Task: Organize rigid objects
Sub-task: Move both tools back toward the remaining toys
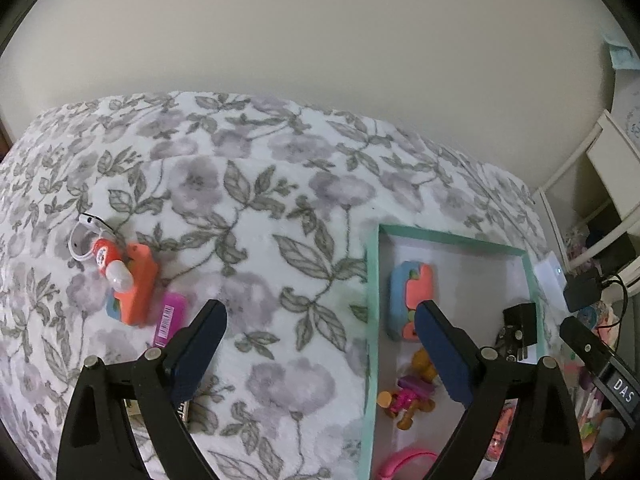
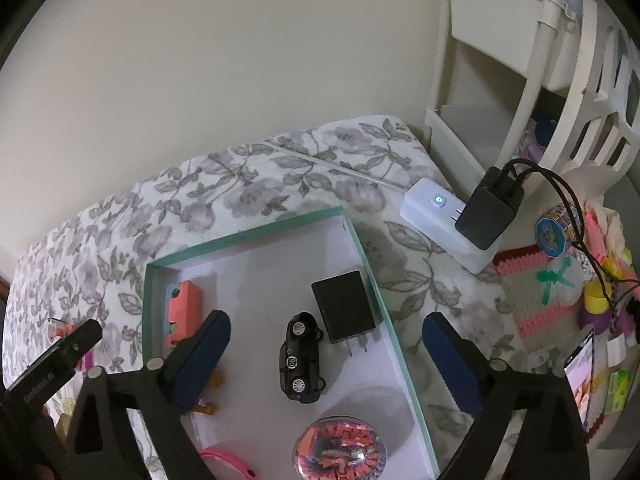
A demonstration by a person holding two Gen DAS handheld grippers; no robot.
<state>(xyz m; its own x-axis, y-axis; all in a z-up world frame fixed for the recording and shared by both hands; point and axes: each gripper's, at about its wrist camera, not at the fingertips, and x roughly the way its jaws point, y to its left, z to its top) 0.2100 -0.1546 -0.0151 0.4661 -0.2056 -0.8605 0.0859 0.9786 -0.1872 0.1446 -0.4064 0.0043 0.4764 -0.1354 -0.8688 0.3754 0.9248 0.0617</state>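
A shallow white box with a mint-green rim lies on the flowered blanket. In it are an orange-and-blue block toy, a black toy car, a black plug adapter, a small figure toy, a pink band and a round clear case. On the blanket to the left lie an orange toy with a small bottle and a pink box. My left gripper is open and empty above the blanket by the box rim. My right gripper is open and empty above the car.
A white power strip with a black charger and cables lies at the blanket's right edge. A white shelf unit, a crochet mat, a phone and several small toys crowd the right side. A wall stands behind.
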